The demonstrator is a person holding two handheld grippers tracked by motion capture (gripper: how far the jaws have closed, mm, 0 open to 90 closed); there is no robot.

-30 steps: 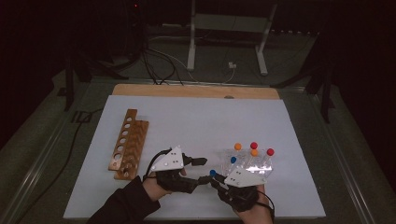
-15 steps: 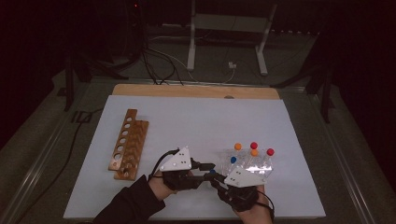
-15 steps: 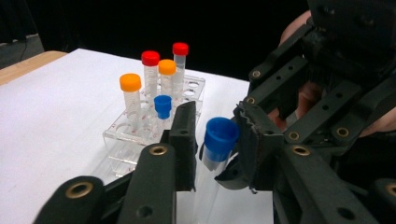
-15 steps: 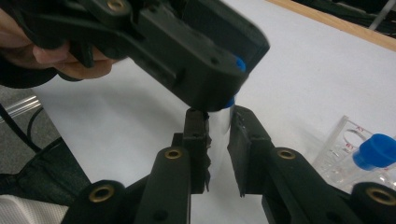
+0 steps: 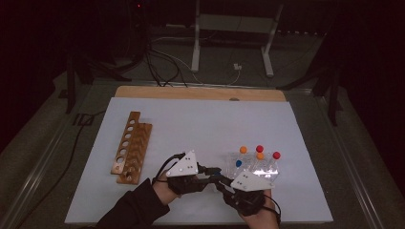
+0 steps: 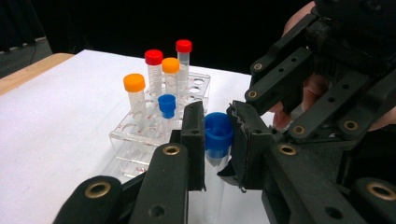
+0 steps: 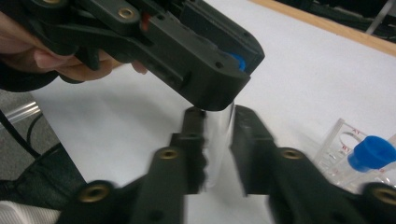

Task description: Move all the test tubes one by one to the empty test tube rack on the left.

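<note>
I saw a blue cap [image 6: 218,132] on the clear tube [image 6: 214,186], orange [image 6: 134,82] and red caps [image 6: 153,56] behind, black jaws, white table [image 5: 210,124].

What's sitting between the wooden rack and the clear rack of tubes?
The left gripper and its hand, seen in the high view; otherwise bare white table.

Capped tubes — six: two blue [image 6: 218,132], two orange [image 6: 134,83], two red [image 6: 153,57]. Racks — one clear [image 6: 140,144], one wooden [image 5: 130,147].
</note>
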